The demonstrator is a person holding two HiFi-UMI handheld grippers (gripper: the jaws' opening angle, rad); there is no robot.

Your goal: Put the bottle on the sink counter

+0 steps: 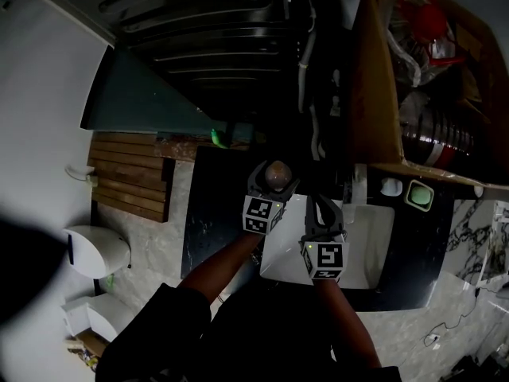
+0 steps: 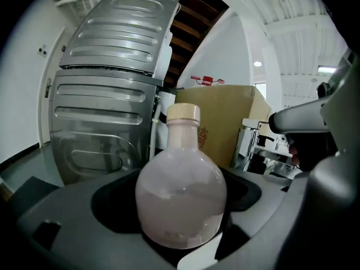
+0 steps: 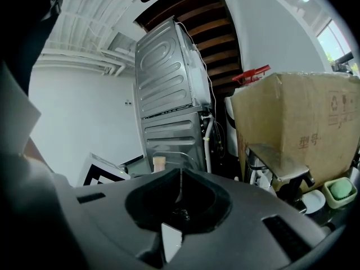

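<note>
A round-bodied bottle (image 2: pixel 181 201) of pale pinkish liquid with a cream cap stands upright between the jaws of my left gripper (image 1: pixel 272 185), which is shut on its belly. In the head view the bottle (image 1: pixel 277 175) hangs over the far edge of the dark counter (image 1: pixel 211 213), left of the white sink basin (image 1: pixel 366 253). My right gripper (image 1: pixel 321 211) hovers above the basin's left part, its jaws shut with nothing between them (image 3: pixel 180 198). In the right gripper view the bottle's cap (image 3: pixel 159 163) peeks out just left of the jaws.
A ribbed metal appliance (image 1: pixel 215 46) stands behind the counter. A big cardboard box (image 1: pixel 374 78) rises at the right, beside the sink. A small green-filled dish (image 1: pixel 419 195) sits at the basin's far right. Wooden slats (image 1: pixel 127 173) lie on the floor to the left.
</note>
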